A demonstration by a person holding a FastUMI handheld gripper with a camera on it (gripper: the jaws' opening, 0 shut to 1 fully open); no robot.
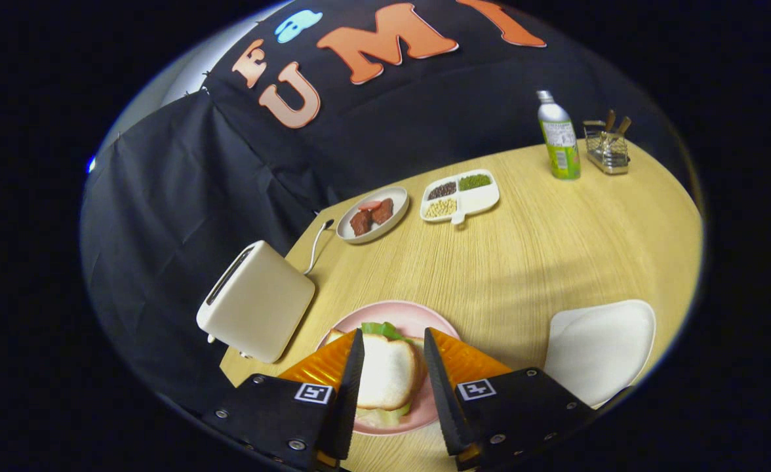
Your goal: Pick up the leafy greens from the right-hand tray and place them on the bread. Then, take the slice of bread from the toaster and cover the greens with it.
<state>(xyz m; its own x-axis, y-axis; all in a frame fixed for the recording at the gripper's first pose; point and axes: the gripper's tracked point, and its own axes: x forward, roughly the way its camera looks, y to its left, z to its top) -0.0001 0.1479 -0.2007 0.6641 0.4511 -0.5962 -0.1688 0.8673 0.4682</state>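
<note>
- The gripper point(393, 341) is seen above a pink plate point(418, 318) on a pale wooden table point(543, 242); its jaws are spread apart and nothing is gripped.
- A top slice of bread point(389, 370) is seen lying between the two fingers point(349, 387), apart from both pads as far as can be told.
- The leafy greens point(380, 329) are found under that slice: one green edge shows beyond the bread, another pale green edge point(382, 416) shows nearer the gripper body.
- The lower slice is covered by bread and greens and cannot be made out.
- A cream toaster point(257, 301) is placed just beside the plate, on the left-finger side, tilted in this lens; its slot is seen as a dark line, and what lies inside cannot be told.
- A white cord point(316, 246) is seen running from behind the toaster toward the booth wall.
- A white tray point(605, 347) is set on the right-finger side, near the plate; its near edge is cut off behind the gripper body.
- Beyond the fingers, well apart, an oval dish point(395, 196) with brown and red pieces and a divided white dish point(480, 196) with dark, green and pale grains are noted side by side.
- Farther back, a green bottle point(559, 137) is standing upright, with a wire caddy point(607, 149) just beside it; the caddy's contents are too small to identify.
- The nearest part of the plate is hidden by the fingers.
</note>
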